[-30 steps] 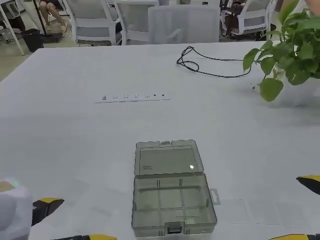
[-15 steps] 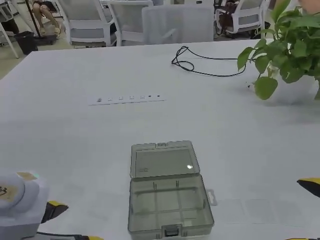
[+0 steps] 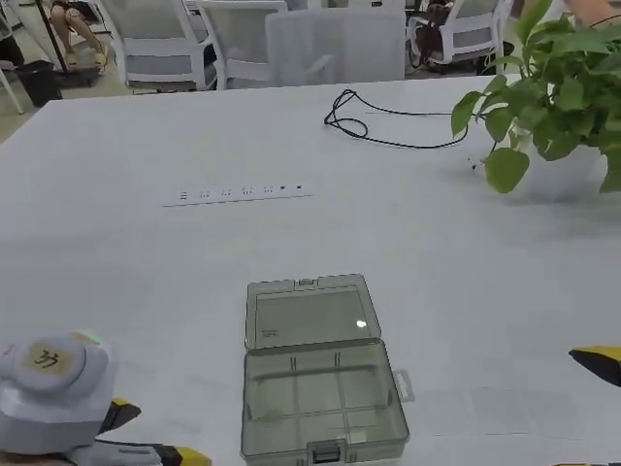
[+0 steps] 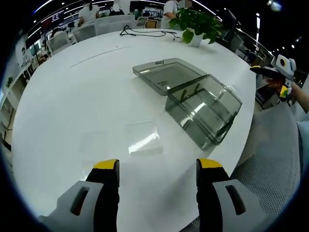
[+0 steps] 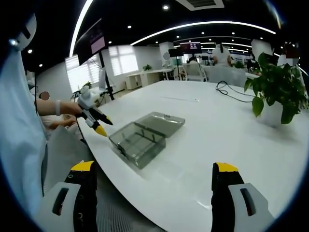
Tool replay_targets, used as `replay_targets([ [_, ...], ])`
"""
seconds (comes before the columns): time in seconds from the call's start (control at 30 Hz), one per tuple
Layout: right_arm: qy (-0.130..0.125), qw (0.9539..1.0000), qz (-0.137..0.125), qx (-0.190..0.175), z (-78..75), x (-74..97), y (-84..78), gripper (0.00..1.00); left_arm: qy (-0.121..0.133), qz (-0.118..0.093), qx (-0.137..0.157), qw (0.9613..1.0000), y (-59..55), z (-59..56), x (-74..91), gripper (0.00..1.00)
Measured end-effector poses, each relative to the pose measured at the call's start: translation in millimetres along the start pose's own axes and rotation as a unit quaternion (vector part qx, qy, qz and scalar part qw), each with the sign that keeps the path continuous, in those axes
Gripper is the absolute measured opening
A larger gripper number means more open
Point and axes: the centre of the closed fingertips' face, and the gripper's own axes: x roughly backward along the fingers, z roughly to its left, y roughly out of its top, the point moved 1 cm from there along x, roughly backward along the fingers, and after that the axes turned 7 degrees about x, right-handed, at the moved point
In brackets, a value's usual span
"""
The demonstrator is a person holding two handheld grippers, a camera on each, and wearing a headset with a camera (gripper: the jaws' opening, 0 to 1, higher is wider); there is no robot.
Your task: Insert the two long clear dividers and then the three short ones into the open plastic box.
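The plastic box (image 3: pixel 325 403) sits open at the near edge of the white table (image 3: pixel 126 272), about midway along it, with its lid (image 3: pixel 309 313) laid back flat toward the far edge. From the head view, faint lines cross the inside of the base; whether they are dividers or moulded ribs cannot be told. The left gripper view brings out two clear dividers (image 4: pixel 142 138) lying flat on the table between its jaws and the box, apart from the box, where the head view leaves that patch of table a plain pale blur.

The left gripper (image 4: pixel 157 166) has its yellow-tipped jaws spread wide with nothing between them, just off the near edge to the left of the box. The right gripper (image 5: pixel 157 169) is also spread wide and empty, off to the right of the box. The right gripper view shows a hand (image 5: pixel 67 108) holding the left gripper above the near edge.

Toward the far edge the head view shows a white power strip (image 3: pixel 238 193), a black cable (image 3: pixel 388 124) and, at the far right corner, a potted plant (image 3: pixel 553 97)
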Motion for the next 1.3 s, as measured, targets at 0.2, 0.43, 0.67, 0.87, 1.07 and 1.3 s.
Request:
replay_targets([
  [0.2,0.000,1.0000,0.002,-0.002,0.6,0.0,-1.5,1.00,0.019,0.010,0.011,0.9997,-4.4,8.3,-8.6,0.53],
  [0.43,-0.001,1.0000,0.001,-0.002,0.1,-0.4,-0.8,1.00,0.037,0.017,0.014,0.9991,-7.3,12.7,-10.9,0.45],
  [0.67,0.000,1.0000,0.004,0.000,10.0,3.1,7.0,1.00,0.059,0.017,0.013,0.9980,-8.2,13.9,-9.6,0.42],
  [0.87,-0.002,0.9999,0.008,-0.009,16.7,10.5,13.3,1.00,0.076,0.022,0.020,0.9967,-9.9,15.3,-7.3,0.37],
  [1.07,-0.009,0.9998,0.002,-0.017,18.9,12.8,23.5,0.99,0.077,0.037,0.019,0.9962,-11.5,14.1,-9.3,0.32],
  [1.3,-0.020,0.9996,-0.003,-0.019,21.0,13.9,26.8,0.99,0.089,0.052,0.000,0.9947,-9.5,16.1,-11.3,0.33],
])
